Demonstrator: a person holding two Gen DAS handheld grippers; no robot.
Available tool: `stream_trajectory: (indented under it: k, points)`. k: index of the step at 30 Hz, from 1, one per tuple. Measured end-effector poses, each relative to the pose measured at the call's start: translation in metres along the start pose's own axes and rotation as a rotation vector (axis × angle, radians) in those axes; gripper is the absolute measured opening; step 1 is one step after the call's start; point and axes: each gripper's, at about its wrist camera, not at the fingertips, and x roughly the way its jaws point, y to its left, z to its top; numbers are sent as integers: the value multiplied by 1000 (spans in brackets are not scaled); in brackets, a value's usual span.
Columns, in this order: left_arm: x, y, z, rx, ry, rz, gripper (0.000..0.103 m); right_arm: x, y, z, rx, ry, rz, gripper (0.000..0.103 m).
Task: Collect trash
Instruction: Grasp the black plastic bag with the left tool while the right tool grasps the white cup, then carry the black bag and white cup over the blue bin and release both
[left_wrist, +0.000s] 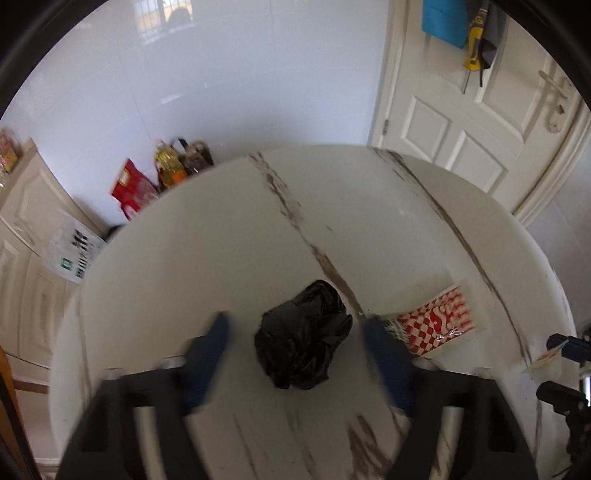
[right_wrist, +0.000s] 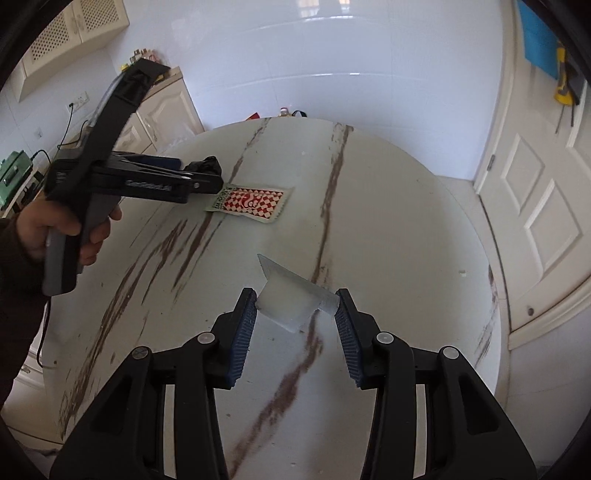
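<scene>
We are holding the left gripper wide, straddling the crumpled black bag at twelve o'clock on the table, while the right gripper is bracketing a clear wrapper, unclamped.

White door, perhaps oil bottles

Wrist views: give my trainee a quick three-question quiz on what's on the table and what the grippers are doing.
1. True or false: the left gripper is shut on the black bag.
2. What lies between the right gripper fingers?
A. red-checked wrapper
B. clear plastic wrapper
C. bottle
3. The trash lies on a round ____.

Key: 1 false, jaws open around it. 2 B. 3 table.
</scene>
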Motion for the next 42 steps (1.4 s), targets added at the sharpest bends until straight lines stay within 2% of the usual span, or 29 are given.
stream_trajectory:
  k: [1, 2, 5, 12, 23, 31, 37, 42]
  points:
    - [-1, 3, 0, -12, -10, -8, 51, 0, -2, 0, 4, -3, 3, 41]
    - [-2, 4, -1, -5, -10, 0, 39, -1, -4, 0, 5, -4, 4, 41]
    - [-9, 10, -9, -10, -14, -21, 35, -1, -5, 0, 10, -8, 1, 41]
    - [-68, -1, -38, 51, -67, -73, 35, -15, 10, 0, 11, -36, -8, 41]
    - [-183, -88, -105, 230, -157, -143, 35, -94, 33, -39, 36, -119, -52, 41]
    - [-211, -145, -163, 298, -131, -175, 35, -130, 37, -95, 112, -176, -2, 41]
    - [-219, -167, -173, 302, -125, -177, 35, -140, 29, -119, 171, -226, 25, 41]
    - [-224, -205, -172, 343, -131, -214, 35, -163, 5, -136, 216, -262, -6, 41]
